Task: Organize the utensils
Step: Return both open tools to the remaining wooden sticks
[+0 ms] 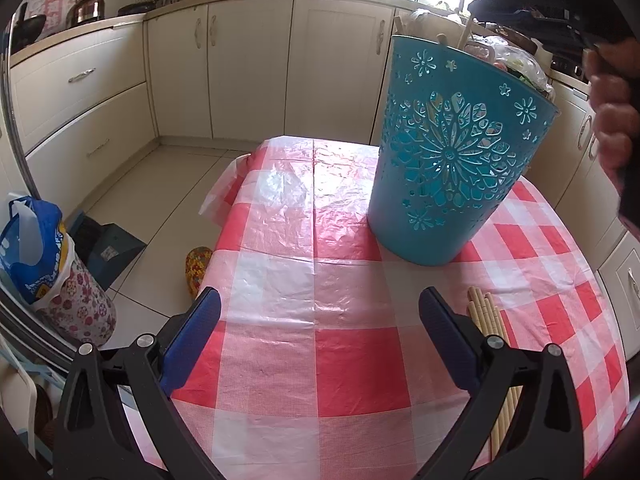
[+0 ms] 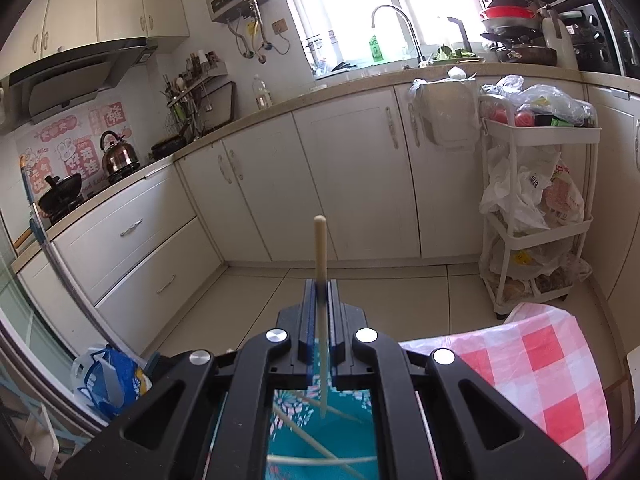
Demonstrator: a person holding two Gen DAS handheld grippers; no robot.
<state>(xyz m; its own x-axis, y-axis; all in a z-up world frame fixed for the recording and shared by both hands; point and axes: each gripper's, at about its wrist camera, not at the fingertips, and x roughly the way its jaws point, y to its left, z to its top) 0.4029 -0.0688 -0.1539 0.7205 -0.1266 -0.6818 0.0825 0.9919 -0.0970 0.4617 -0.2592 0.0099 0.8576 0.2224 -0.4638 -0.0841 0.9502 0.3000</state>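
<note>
Chopstick of pale wood (image 2: 320, 248) stands upright, pinched in the right gripper (image 2: 321, 292) directly above the teal cut-out plastic bucket (image 2: 320, 432), long axis pointing down into it, while the left gripper (image 1: 320, 300) hovers wide open and empty near the remaining wooden chopsticks (image 1: 486, 312) on the red-checked tablecloth (image 1: 280, 280).

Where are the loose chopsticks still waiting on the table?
In the left wrist view, the chopsticks lie bundled on the checked tablecloth, just right of the open left tool and in front of the teal basket.
</note>
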